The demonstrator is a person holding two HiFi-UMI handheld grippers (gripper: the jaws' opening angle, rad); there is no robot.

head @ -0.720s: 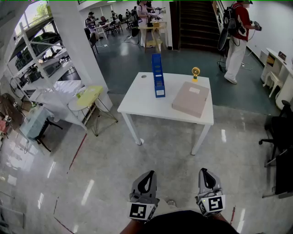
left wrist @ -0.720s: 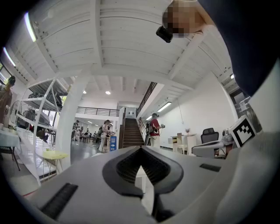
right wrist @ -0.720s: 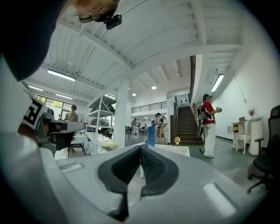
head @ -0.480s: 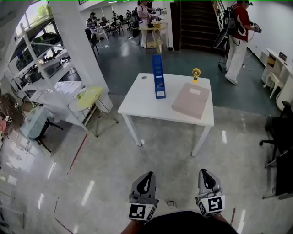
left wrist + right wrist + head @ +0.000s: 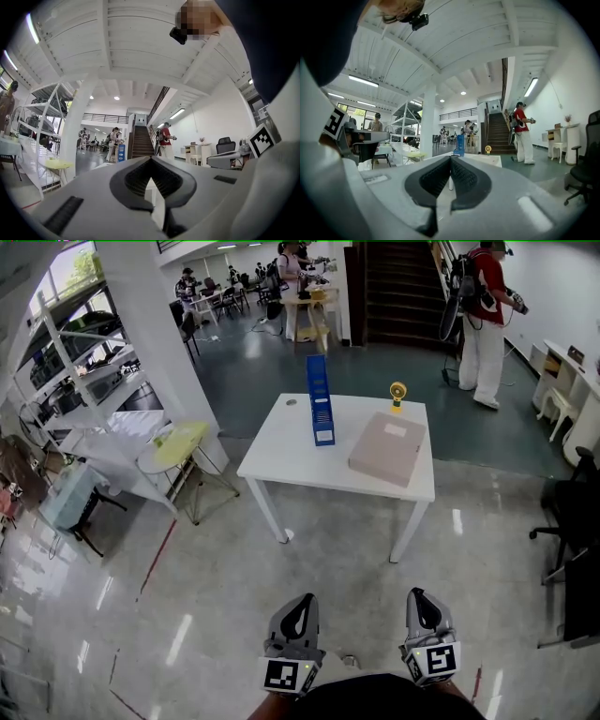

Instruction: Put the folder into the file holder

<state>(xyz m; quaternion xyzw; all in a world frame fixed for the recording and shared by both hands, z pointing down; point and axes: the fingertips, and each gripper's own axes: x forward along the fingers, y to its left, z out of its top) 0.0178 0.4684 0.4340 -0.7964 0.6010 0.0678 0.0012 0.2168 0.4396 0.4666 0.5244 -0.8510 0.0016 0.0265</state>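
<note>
A white table (image 5: 281, 451) stands some way ahead on the glossy floor. On it a blue file holder (image 5: 321, 401) stands upright left of centre, and a beige folder (image 5: 388, 447) lies flat at the right. My left gripper (image 5: 302, 601) and right gripper (image 5: 419, 596) are held low near my body, well short of the table. Both are shut with nothing between the jaws. The blue file holder (image 5: 460, 144) and the table edge (image 5: 490, 160) show small and distant in the right gripper view; the left gripper (image 5: 151, 159) looks toward the stairs.
A small yellow fan (image 5: 397, 392) stands at the table's far edge. A yellow-topped side table (image 5: 178, 442) and shelving stand at the left. A person in red (image 5: 480, 324) stands behind right near the stairs. Black office chairs (image 5: 572, 521) sit at the right.
The table and its objects have shifted slightly up and left in the head view; the person in red has moved farther back. Both grippers keep their place.
</note>
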